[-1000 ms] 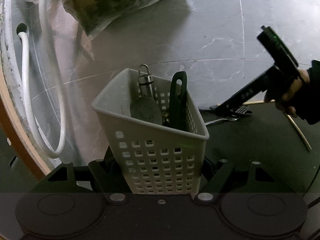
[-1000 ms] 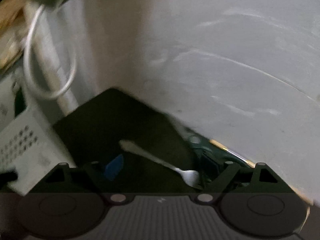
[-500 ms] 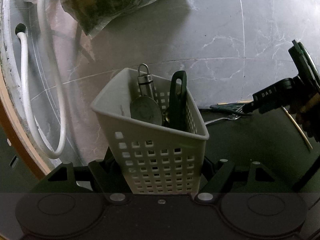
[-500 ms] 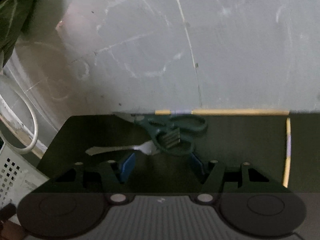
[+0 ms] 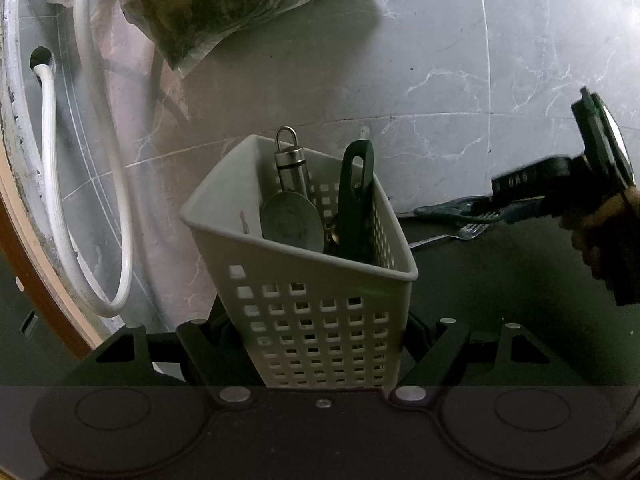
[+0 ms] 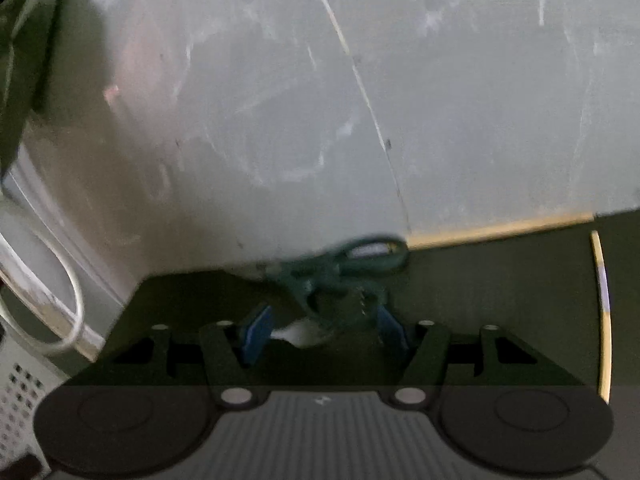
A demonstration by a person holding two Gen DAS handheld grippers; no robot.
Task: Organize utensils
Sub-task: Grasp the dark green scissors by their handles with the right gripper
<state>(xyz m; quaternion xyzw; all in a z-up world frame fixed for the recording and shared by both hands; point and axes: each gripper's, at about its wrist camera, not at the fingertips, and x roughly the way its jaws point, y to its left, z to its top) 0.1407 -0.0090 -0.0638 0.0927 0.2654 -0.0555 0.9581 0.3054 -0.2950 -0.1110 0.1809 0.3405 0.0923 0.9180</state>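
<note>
While the right view is motion-blurred, the right gripper shows jaws spread around the scissors and fork on the dark mat; contact unclear. Left gripper pinches the basket, its fingertips hidden behind it. Ladle and spatula stand inside, lower ends hidden.

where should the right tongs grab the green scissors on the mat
Grip the green scissors at the narrow neck just ahead of the handle loops, coming down from above with the open right tongs straddling it. They lie flat on the dark mat, loops toward the wall, and the neck is the slimmest part. The fork lies close beside, so stay clear of it.
</note>
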